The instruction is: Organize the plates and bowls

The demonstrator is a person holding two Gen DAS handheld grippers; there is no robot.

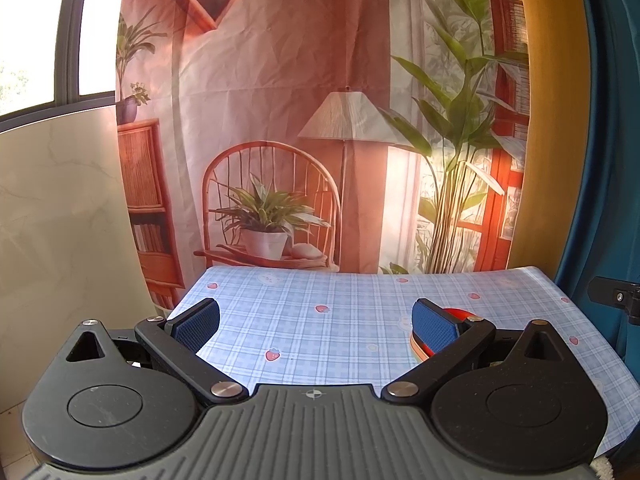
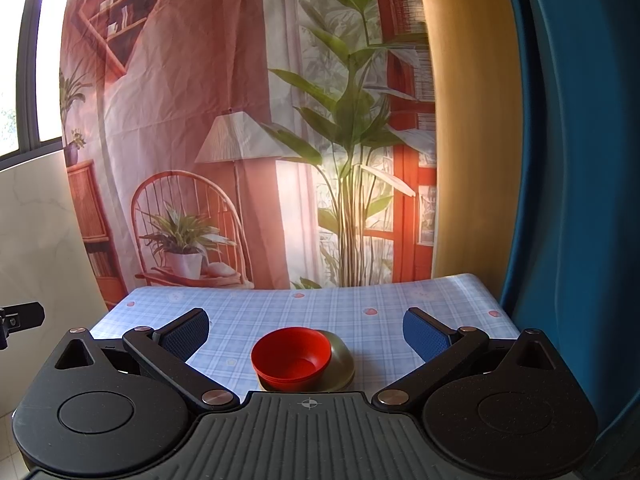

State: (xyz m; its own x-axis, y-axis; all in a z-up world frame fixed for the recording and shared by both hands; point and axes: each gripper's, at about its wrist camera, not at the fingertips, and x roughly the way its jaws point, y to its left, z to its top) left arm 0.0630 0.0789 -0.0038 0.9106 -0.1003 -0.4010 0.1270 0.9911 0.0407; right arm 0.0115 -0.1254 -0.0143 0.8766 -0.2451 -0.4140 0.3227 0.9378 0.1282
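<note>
We see the right hand-held gripper (image 2: 306,332) spread wide and grasping nothing, hovering above the bench (image 2: 392,312) with its blue checked cloth; the red bowl (image 2: 292,354) sits at 6 o'clock in its view, nested on a stack of red bowls that rests on an olive-green plate (image 2: 340,364), between the two pads and touching neither. From the left wrist, we see the left hand-held gripper (image 1: 316,324) likewise released and empty over bare cloth, with the same stack peeking out behind its right pad (image 1: 434,328) at 4 o'clock.
</note>
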